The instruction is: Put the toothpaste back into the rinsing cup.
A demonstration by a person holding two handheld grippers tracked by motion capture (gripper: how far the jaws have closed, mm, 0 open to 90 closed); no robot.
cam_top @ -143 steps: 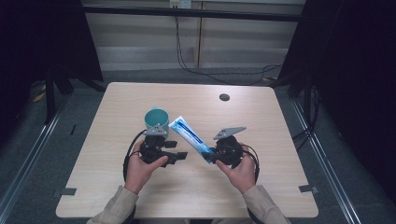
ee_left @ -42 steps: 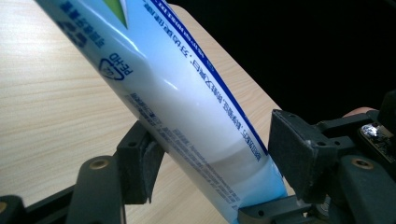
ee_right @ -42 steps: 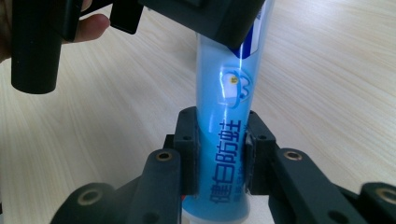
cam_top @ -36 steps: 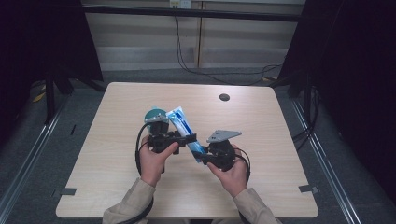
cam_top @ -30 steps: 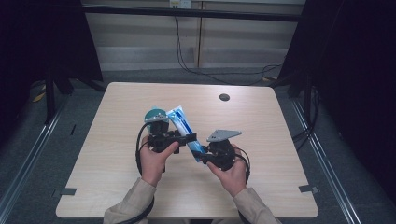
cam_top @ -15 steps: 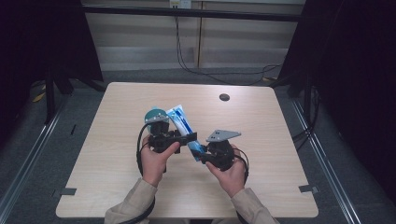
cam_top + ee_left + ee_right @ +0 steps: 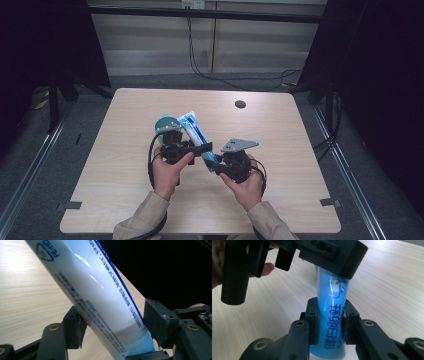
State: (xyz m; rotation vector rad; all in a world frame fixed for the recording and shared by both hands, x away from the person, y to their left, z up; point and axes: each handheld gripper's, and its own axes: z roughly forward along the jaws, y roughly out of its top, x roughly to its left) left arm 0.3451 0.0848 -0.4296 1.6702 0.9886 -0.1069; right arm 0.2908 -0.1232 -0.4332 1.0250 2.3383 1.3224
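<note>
High view: the toothpaste tube (image 7: 196,134) is lifted off the counter (image 7: 310,150), just right of the teal cup (image 7: 164,123); placing it remains. Left gripper view: left claw (image 7: 112,327) clamps the tube's middle, wrist rolled. Right gripper view: right claw (image 7: 329,320) clamps its lower end, pointing up along it.

Blue toothpaste tube (image 7: 331,322) clamped between right tongs (image 7: 329,323), above wooden table (image 7: 387,282)
</note>
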